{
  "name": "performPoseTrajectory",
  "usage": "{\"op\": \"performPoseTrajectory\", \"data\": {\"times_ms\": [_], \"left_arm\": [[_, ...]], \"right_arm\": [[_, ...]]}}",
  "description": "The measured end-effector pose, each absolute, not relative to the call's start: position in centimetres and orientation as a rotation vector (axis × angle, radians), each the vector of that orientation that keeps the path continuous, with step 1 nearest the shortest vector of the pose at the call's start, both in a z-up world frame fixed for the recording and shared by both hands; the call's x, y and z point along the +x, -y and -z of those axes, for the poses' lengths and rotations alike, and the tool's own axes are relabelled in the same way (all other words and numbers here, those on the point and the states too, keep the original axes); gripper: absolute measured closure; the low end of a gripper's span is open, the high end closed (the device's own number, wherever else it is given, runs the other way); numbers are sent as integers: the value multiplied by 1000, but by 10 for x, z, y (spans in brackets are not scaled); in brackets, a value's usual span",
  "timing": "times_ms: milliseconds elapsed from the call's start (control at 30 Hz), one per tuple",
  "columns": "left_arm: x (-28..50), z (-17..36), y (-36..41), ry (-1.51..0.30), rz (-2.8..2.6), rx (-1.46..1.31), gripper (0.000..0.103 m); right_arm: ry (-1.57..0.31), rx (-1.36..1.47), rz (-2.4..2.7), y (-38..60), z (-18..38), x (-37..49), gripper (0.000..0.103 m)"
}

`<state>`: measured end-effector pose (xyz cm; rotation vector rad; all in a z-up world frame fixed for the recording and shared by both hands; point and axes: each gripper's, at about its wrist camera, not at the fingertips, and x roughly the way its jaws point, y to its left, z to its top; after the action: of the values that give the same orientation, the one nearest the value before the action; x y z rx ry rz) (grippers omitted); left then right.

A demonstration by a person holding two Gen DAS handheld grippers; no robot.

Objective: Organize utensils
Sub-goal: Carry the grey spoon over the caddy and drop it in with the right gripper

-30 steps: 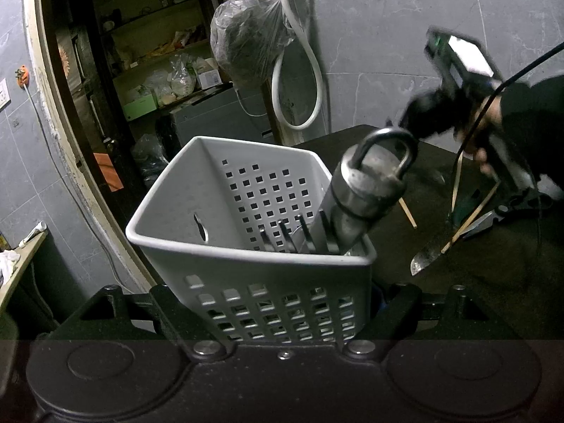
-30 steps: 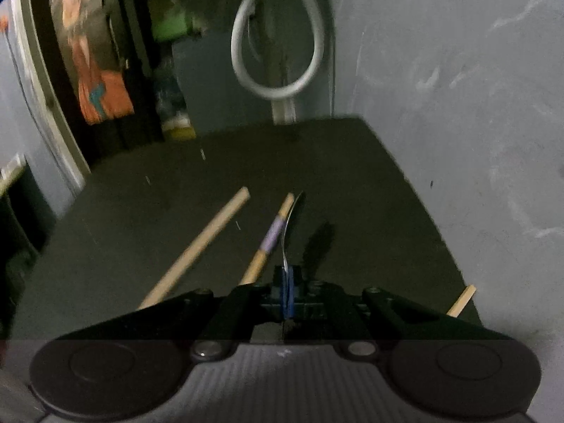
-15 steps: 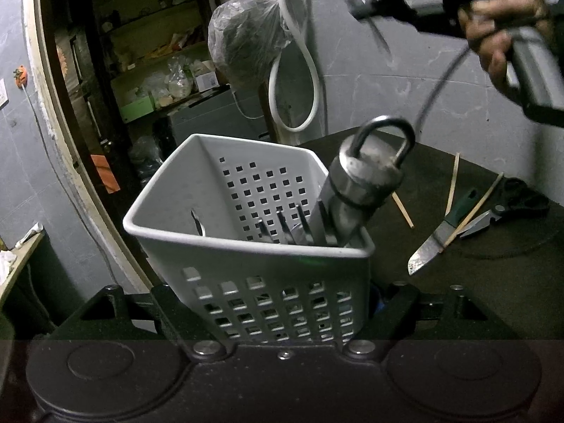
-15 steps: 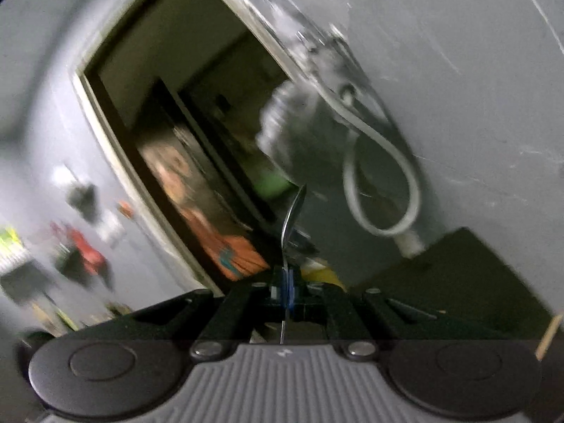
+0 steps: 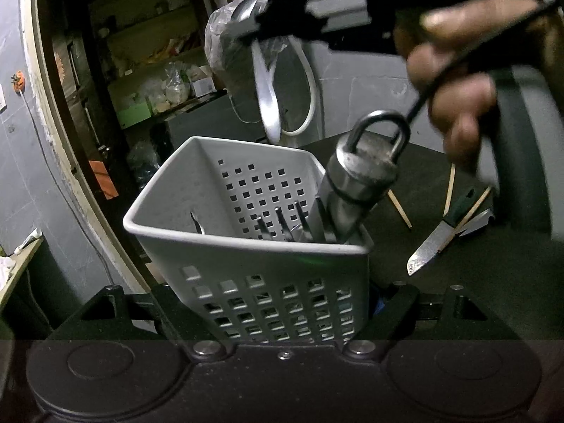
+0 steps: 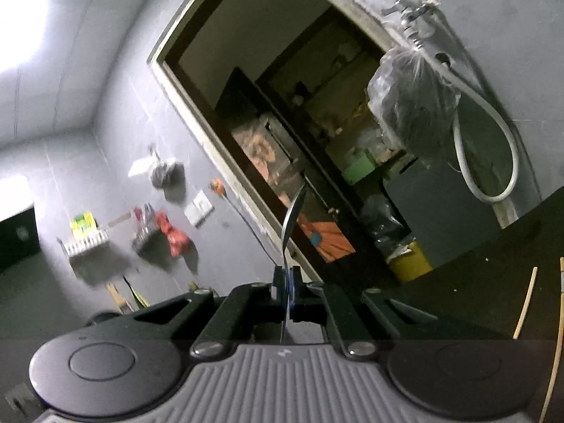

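My left gripper is shut on the near wall of a grey perforated utensil basket. The basket holds several forks and a thick steel handle with a ring. My right gripper is shut on a metal spoon, seen edge-on. In the left wrist view the right gripper hangs above the basket with the spoon pointing down over its far rim.
A knife and wooden chopsticks lie on the dark counter to the right of the basket. More chopsticks show at the right of the right wrist view. A hose and a bag hang on the wall behind.
My right gripper has lifted the spoon off the counter, swung up and left, and now holds it over the basket. The left gripper and basket have stayed in place.
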<state>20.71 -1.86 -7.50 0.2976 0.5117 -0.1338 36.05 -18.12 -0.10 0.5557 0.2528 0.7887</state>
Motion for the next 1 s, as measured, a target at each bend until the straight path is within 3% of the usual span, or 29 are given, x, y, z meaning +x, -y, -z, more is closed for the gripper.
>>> {"op": "performPoseTrajectory", "data": {"times_ms": [433,833,867,1000], "left_arm": [[207,75,19,-510,137,300,20],[207,75,19,-510,137,301,20],[207,75,19,-510,137,301,20],[208,74,19,-510,137,301,20]], "right_arm": [[-230,254,-864,141,31,297,101],[-269,169,-891,143,34,276,98],[-276,161,-892,143,34,275,96],[-286,146,-894,144,31,270,61]]}}
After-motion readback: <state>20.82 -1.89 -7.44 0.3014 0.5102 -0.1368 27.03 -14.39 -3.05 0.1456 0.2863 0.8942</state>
